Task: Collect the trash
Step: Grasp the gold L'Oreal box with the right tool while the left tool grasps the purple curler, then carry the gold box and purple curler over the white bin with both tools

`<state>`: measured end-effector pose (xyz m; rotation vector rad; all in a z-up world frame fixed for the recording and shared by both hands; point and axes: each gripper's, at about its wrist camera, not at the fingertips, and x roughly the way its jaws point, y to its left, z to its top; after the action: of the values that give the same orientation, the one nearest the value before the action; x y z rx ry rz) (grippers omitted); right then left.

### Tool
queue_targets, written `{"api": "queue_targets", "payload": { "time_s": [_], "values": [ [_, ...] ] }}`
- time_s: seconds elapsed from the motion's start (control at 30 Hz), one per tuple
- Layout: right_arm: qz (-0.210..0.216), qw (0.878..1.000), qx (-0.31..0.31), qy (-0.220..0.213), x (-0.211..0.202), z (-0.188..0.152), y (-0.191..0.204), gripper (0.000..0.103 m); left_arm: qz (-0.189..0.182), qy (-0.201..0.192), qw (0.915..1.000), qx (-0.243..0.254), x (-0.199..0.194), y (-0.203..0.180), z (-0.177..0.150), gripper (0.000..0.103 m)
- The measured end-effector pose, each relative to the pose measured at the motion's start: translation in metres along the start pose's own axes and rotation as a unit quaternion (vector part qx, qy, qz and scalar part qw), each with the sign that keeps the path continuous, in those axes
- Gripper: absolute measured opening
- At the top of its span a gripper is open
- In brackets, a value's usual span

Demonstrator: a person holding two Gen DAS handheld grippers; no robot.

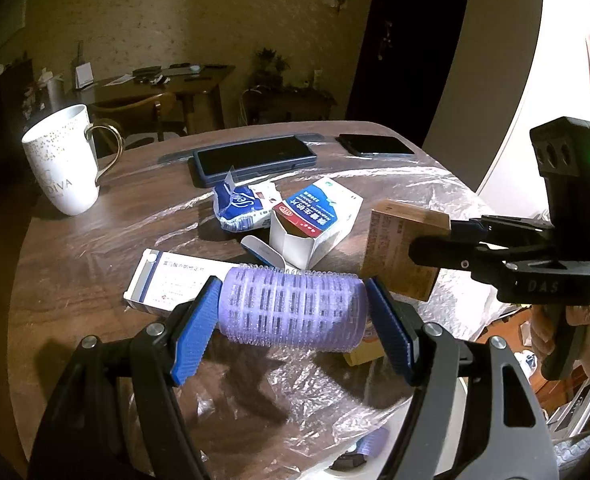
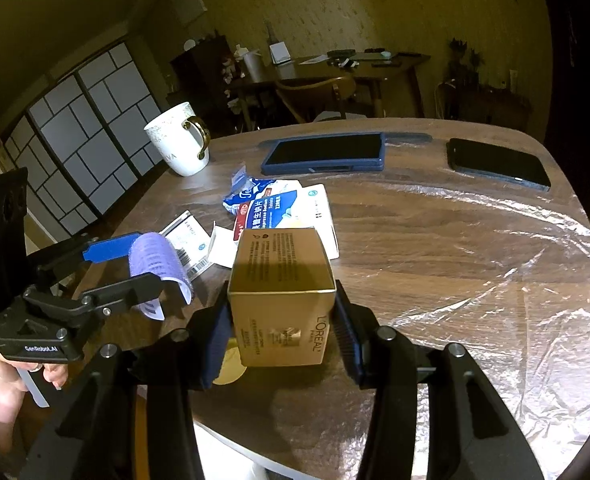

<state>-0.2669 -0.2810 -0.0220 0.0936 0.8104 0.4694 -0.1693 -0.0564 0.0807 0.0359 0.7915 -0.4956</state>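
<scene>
My left gripper is shut on a purple hair roller, held above the table's near edge; it also shows in the right wrist view. My right gripper is shut on a gold L'Oreal box, seen in the left wrist view at the right. On the table lie a blue-and-white medicine box, a crumpled blue tissue pack and a flat white medicine box.
A white mug stands at the far left. A dark tablet and a phone lie at the far edge. Clear plastic film covers the wooden table's right side. A round gold lid lies under the box.
</scene>
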Motion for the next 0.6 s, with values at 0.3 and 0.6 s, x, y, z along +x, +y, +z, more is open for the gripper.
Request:
{"api": "queue_targets", "payload": {
  "time_s": [0.3, 0.6],
  "values": [
    [-0.01, 1.0, -0.013, 0.001, -0.011, -0.007, 0.001, 0.046, 0.005, 0.002, 1.0, -0.003, -0.006, -0.004, -0.001, 0.074],
    [-0.019, 1.0, -0.015, 0.007, -0.019, -0.015, -0.004, 0.046, 0.012, 0.001, 0.9999, -0.002, -0.015, -0.012, -0.005, 0.074]
  ]
}}
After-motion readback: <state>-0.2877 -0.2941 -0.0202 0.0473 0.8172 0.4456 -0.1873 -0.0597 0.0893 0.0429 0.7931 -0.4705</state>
